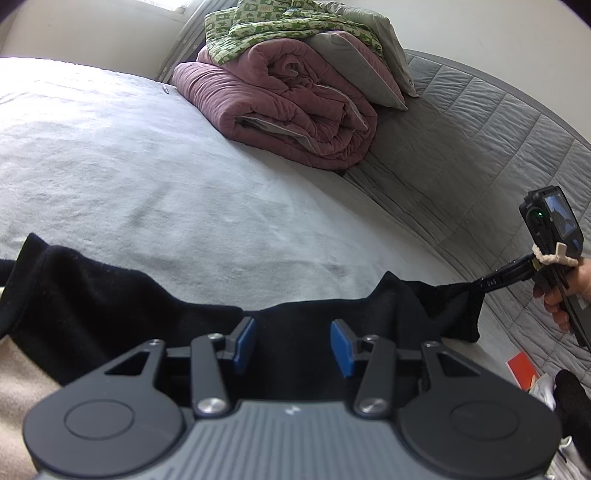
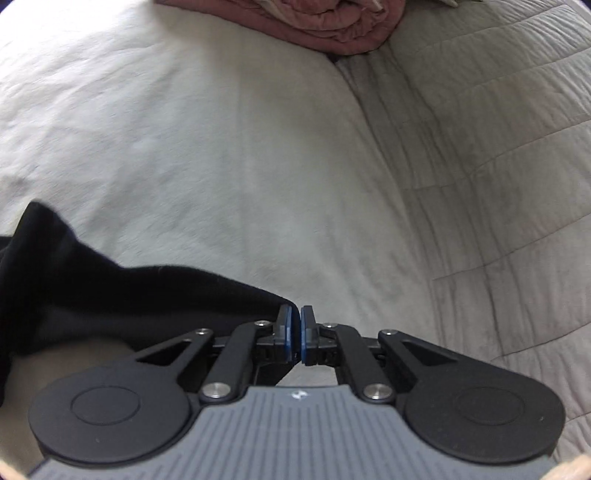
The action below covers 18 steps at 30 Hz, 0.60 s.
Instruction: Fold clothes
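Black garment (image 1: 295, 332) is lying stretched across the near edge of the bed (image 1: 166, 177), on the pale grey cover.

Left gripper (image 1: 293, 341) is sitting released over the garment's middle, blue pads (image 1: 244, 341) spread wide with black cloth showing between them; cannot tell whether the pads are touching the fabric.

Right gripper (image 2: 296, 334) is clenching a corner of the garment, pads pressed together on the cloth edge. In the left wrist view its tip (image 1: 491, 283) is pulling that corner taut toward the bed's right side, a hand (image 1: 565, 291) gripping the handle.

Rolled mauve quilt (image 1: 288, 99) is resting at the far end of the bed, green patterned blanket (image 1: 280, 29) and grey pillow (image 1: 373, 66) piled on it. Quilted grey spread (image 1: 480, 147) is running along the right edge. Orange item (image 1: 521, 369) is lying at the near right corner, partly hidden.
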Tool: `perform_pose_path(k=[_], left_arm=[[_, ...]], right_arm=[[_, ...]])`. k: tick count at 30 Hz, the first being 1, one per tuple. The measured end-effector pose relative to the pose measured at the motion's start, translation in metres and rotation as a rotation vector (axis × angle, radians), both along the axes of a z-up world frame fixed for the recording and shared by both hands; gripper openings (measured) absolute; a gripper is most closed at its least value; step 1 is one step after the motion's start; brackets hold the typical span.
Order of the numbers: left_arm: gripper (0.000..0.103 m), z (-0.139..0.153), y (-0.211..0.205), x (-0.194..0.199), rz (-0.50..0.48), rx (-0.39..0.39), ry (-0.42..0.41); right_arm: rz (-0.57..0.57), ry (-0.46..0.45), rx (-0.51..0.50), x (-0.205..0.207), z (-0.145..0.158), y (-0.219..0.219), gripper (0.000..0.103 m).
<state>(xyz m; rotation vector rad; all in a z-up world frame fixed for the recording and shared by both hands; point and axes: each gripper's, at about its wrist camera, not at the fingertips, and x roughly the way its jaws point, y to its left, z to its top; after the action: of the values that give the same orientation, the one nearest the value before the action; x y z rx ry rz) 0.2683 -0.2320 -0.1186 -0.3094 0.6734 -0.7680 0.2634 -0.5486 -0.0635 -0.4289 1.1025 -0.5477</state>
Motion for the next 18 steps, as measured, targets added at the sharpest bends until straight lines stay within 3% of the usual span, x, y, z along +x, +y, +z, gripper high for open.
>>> perform_pose_path(k=[8,11,12,13,18], left_arm=[[0.047,0.001,0.0,0.0,-0.003,0.0,0.001],[0.047,0.001,0.0,0.001,-0.004,-0.004,0.004],[0.047,0.0,0.0,0.001,-0.005,-0.004,0.004],[0.047,0.001,0.0,0.001,-0.005,-0.003,0.004],[0.047,0.0,0.0,0.001,-0.006,-0.004,0.004]], right_arm=[[-0.017,-0.131,-0.045,0.025,-0.008,-0.028,0.005],[-0.029,-0.187,0.0,0.023,-0.01,-0.031,0.025],[-0.035,-0.198,0.018,0.023,-0.008,-0.032,0.041],[-0.041,-0.209,0.036,0.023,-0.006,-0.034,0.046],[-0.1,-0.25,0.154,0.013,0.004,-0.046,0.046]])
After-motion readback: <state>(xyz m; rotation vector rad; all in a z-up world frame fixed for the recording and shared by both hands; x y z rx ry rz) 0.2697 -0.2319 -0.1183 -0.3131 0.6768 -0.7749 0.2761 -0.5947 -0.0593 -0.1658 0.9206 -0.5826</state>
